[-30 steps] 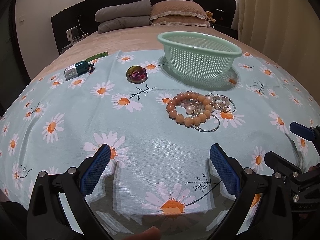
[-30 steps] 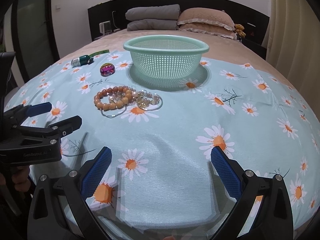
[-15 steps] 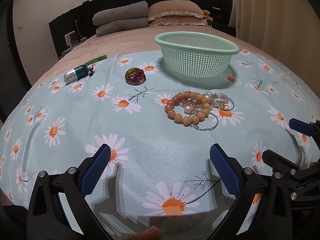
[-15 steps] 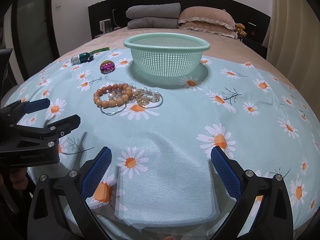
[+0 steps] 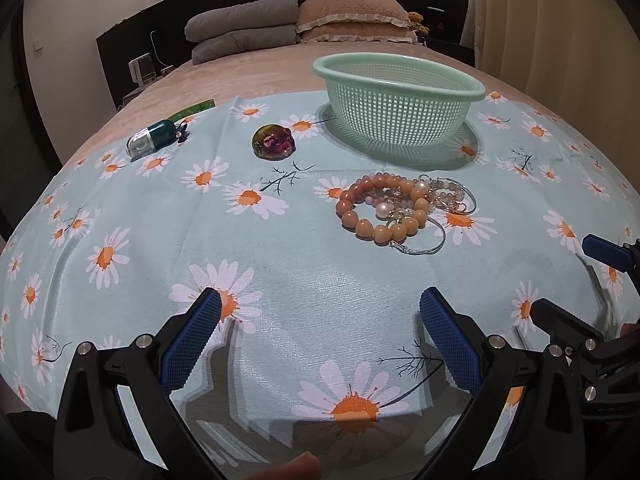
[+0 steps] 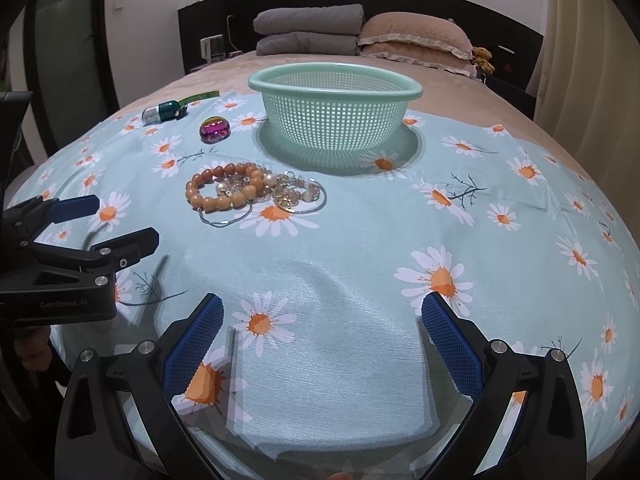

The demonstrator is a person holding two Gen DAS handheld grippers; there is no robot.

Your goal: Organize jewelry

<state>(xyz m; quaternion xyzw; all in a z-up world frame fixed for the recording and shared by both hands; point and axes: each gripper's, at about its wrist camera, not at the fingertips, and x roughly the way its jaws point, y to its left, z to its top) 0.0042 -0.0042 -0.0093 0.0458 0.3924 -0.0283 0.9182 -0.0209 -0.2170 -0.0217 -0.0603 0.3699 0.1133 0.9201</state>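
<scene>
A heap of jewelry lies on the daisy-print cloth: an orange bead bracelet (image 5: 380,210) (image 6: 222,192), pearl and pale bead strands (image 5: 440,194) (image 6: 288,192) and a thin silver bangle (image 5: 424,240). Behind it stands a mint green mesh basket (image 5: 400,92) (image 6: 334,110). My left gripper (image 5: 320,334) hovers open over the cloth, short of the heap. My right gripper (image 6: 322,334) is open too, nearer the front edge and right of the heap. Each gripper shows at the edge of the other's view, the right gripper (image 5: 568,280) and the left gripper (image 6: 116,224).
An iridescent purple dome (image 5: 274,142) (image 6: 215,129) and a green-and-silver capsule (image 5: 154,138) (image 6: 164,112) with a green strip lie at the back left. Pillows (image 5: 352,20) are stacked at the headboard. Curtains hang on the right. The cloth drops off at the front.
Both views have drifted slightly closer to the basket and the jewelry heap. Both grippers stay open, and nothing on the cloth has moved.
</scene>
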